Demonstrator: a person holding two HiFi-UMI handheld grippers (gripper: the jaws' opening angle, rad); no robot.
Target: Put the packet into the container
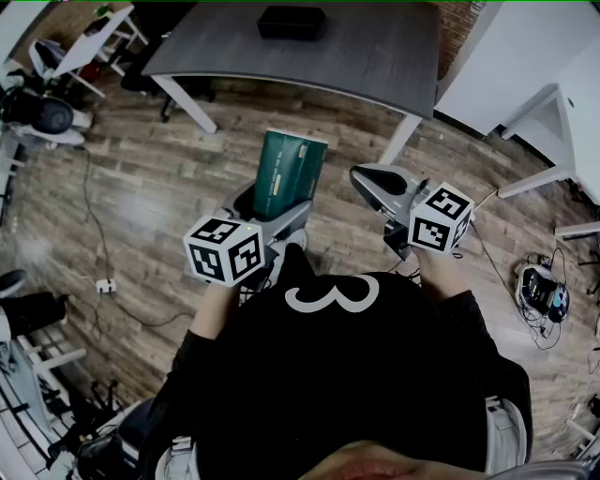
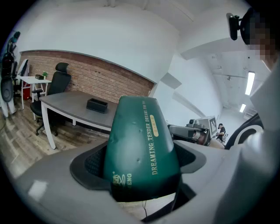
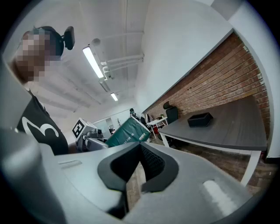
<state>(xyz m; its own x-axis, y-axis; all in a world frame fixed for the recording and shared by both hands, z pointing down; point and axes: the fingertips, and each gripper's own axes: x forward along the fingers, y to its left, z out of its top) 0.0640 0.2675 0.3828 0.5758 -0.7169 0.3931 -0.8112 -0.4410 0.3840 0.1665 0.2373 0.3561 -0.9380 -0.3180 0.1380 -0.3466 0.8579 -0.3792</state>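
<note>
A tall dark green packet [image 1: 291, 173] with gold print stands upright between the jaws of my left gripper [image 1: 272, 211], which is shut on its lower part. From the left gripper view the packet [image 2: 140, 148] fills the middle and both pads [image 2: 94, 164] press its sides. My right gripper [image 1: 370, 180] hangs to the packet's right, shut, with nothing in it. Its pads [image 3: 151, 164] meet at the tip. A black rectangular container [image 1: 292, 22] sits on the grey table [image 1: 375, 56] far ahead, and it also shows as the container [image 2: 96, 105] and the container [image 3: 200, 119].
I stand on a wood-plank floor [image 1: 141, 206], some way back from the table. A brick wall [image 2: 100, 81] runs behind it, with an office chair [image 2: 57, 83] at its left end. White desks [image 1: 553, 103] stand to the right, and cables and gear [image 1: 542, 291] lie on the floor.
</note>
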